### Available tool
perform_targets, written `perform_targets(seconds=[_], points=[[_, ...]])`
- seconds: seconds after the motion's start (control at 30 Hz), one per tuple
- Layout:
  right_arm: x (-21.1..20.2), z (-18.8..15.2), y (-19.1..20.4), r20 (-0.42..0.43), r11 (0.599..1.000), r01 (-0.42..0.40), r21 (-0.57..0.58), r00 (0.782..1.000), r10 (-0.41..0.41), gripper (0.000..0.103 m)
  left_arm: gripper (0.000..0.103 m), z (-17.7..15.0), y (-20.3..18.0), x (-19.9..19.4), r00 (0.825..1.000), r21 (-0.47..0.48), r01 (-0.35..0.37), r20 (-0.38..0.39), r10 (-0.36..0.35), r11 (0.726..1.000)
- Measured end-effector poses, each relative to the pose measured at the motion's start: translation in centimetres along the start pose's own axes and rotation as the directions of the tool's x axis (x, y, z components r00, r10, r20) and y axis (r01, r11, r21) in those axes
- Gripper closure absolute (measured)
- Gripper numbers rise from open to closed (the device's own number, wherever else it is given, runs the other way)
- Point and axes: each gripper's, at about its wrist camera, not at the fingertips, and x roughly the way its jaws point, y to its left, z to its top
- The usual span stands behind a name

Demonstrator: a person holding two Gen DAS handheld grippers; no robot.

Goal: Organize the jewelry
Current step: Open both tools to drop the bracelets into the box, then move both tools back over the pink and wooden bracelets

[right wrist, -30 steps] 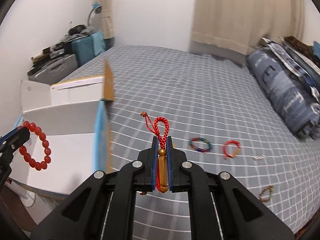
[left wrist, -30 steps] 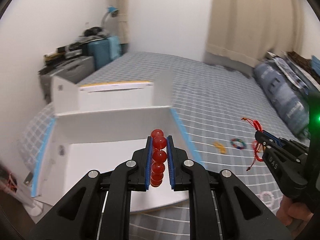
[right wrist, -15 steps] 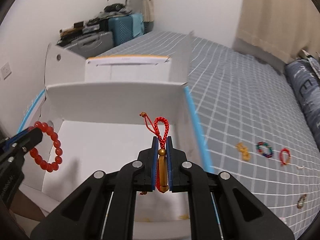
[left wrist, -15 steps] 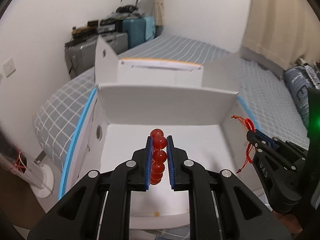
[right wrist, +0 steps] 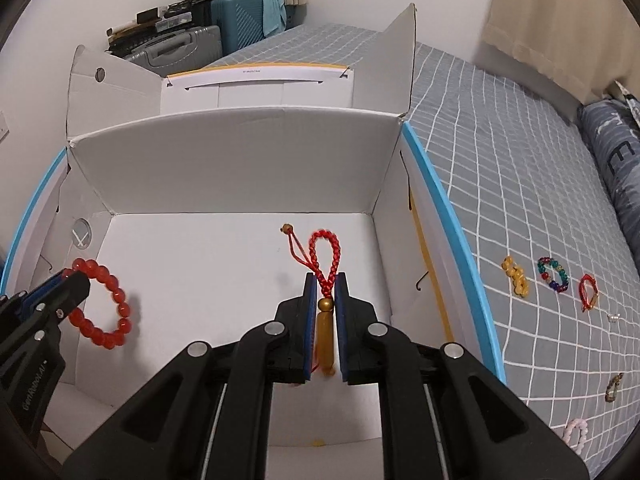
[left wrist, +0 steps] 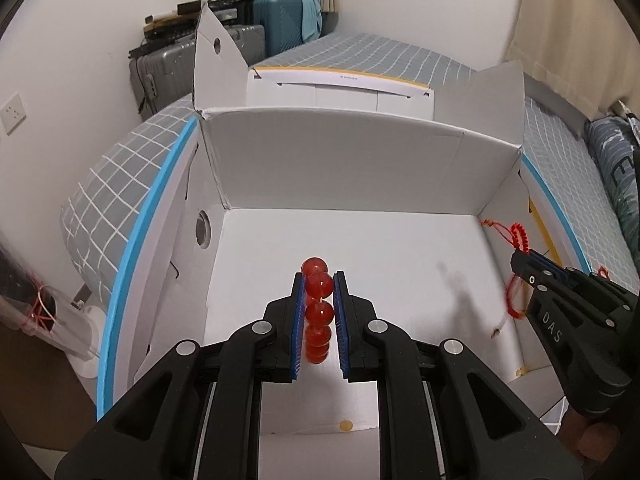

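- The white cardboard box (right wrist: 224, 168) lies open on the bed (right wrist: 500, 152), flaps up. It looks light and thin-walled, so I judge a knock from either tool would shift it. Its near wall is cut off at the bottom edge of both views, and a small yellowish speck on the floor near that edge is too small to identify.
- The left tool (left wrist: 319, 280) hangs over the left part of the box floor, jaws nearly together on the red bead bracelet (right wrist: 102, 306). The beads are hard, round and glossy, so probably slippery. The pads pinch one side of the ring and the rest hangs free. Gripping across a bead, as here, looks sound.
- The right tool (right wrist: 325, 280) hangs over the right part of the box. Its jaws have just been opening a little, with the red braided cord charm (right wrist: 324, 264) between them. Its gold tube looks barely touched by the pads, so I cannot tell whether it is gripped or slipping. Cord is soft and floppy; the tube is the firm place to hold.
- Loose pieces lie on the bed right of the box: a yellow piece (right wrist: 516, 276), a multicoloured bead bracelet (right wrist: 554, 274), a small red bracelet (right wrist: 588, 292), a pink one (right wrist: 574, 432) partly cut off at the edge. All look light and easily nudged.
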Motion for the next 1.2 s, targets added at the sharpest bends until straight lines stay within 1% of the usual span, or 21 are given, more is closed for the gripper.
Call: perform_targets(seconds=[0.03,0.07,0.1,0.13,0.17,0.23,0.27,0.33,0.37,0.43,0.57,0.67,0.8,0.9,0.93,1.03,1.13,1.2], points=[[0.0,0.0,-0.1,-0.011,1.0,-0.01,0.004,1.0,0.01,0.071,0.088,0.0,0.0,-0.3,1.0,-0.006,-0.001,0.011,0.001,1.0],[0.0,0.0,-0.2,-0.019,1.0,-0.011,0.008,1.0,0.011,0.062,0.083,0.1,0.1,-0.5,1.0,-0.009,-0.003,0.022,0.004,1.0],[-0.3,0.0,-0.3,-0.014,1.0,-0.008,0.018,1.0,0.009,0.047,0.077,0.1,0.1,-0.9,0.999,-0.012,-0.01,0.033,0.01,1.0],[-0.6,0.0,-0.5,-0.001,1.0,-0.01,0.022,1.0,0.01,0.041,0.061,0.2,0.2,-1.5,0.999,-0.02,-0.017,0.048,0.018,1.0],[-1.0,0.0,-0.5,0.011,1.0,-0.005,0.02,1.0,0.005,0.038,0.049,0.2,0.2,-2.0,0.998,-0.023,-0.023,0.063,0.025,0.999],[-1.7,0.1,-0.5,0.029,1.0,0.013,0.004,0.999,-0.013,0.029,0.043,0.3,0.1,-2.7,0.996,-0.021,-0.035,0.087,0.036,0.999],[-2.1,0.1,-0.5,0.043,1.0,0.021,-0.004,0.999,-0.021,0.027,0.035,0.3,0.0,-3.1,0.995,-0.022,-0.037,0.093,0.039,0.999],[-2.8,0.2,-0.7,0.063,1.0,0.03,-0.008,0.998,-0.03,0.019,0.024,0.4,-0.1,-3.7,0.993,-0.024,-0.037,0.11,0.039,0.999],[-3.1,0.3,-0.9,0.073,1.0,0.029,-0.006,0.997,-0.028,0.017,0.02,0.4,-0.2,-3.9,0.992,-0.022,-0.04,0.117,0.043,0.999],[-4.0,0.4,-1.4,0.098,0.999,0.036,0.004,0.995,-0.036,0.008,0.013,0.5,-0.4,-4.4,0.99,-0.022,-0.048,0.13,0.05,0.999],[-5.6,0.4,-3.0,0.132,0.998,0.048,0.035,0.99,-0.053,0.008,0.006,0.6,-0.8,-5.3,0.987,-0.026,-0.036,0.153,0.04,0.999],[-7.0,0.1,-4.5,0.155,0.997,0.065,0.04,0.985,-0.071,0.008,0.006,0.5,-1.8,-5.4,0.988,-0.017,-0.014,0.154,0.016,1.0],[-8.6,-0.7,-7.4,0.172,0.993,0.103,0.059,0.979,-0.112,0.008,0.006,0.7,-4.3,-5.6,0.99,0.011,0.019,0.14,-0.021,1.0],[-9.8,-1.3,-10.8,0.177,0.987,0.131,0.097,0.973,-0.146,0.008,0.006,0.6,-7.2,-6.3,0.987,0.042,0.071,0.145,-0.076,0.997],[-10.2,-1.7,-12.3,0.177,0.983,0.142,0.114,0.971,-0.161,0.008,0.006,0.6,-8.6,-6.7,0.985,0.059,0.093,0.143,-0.1,0.994],[-11.4,-2.7,-16.3,0.175,0.973,0.174,0.149,0.964,-0.199,0.007,0.006,0.1,-12.4,-7.4,0.979,0.11,0.129,0.141,-0.144,0.985],[-12.5,-4.2,-20.8,0.163,0.959,0.211,0.188,0.956,-0.242,0.008,0.006,-0.6,-16.5,-8.0,0.97,0.159,0.189,0.124,-0.209,0.969],[-13.1,-5.2,-23.7,0.149,0.949,0.231,0.213,0.953,-0.265,0.008,0.006,-1.6,-19.7,-8.3,0.961,0.197,0.237,0.099,-0.259,0.951]])
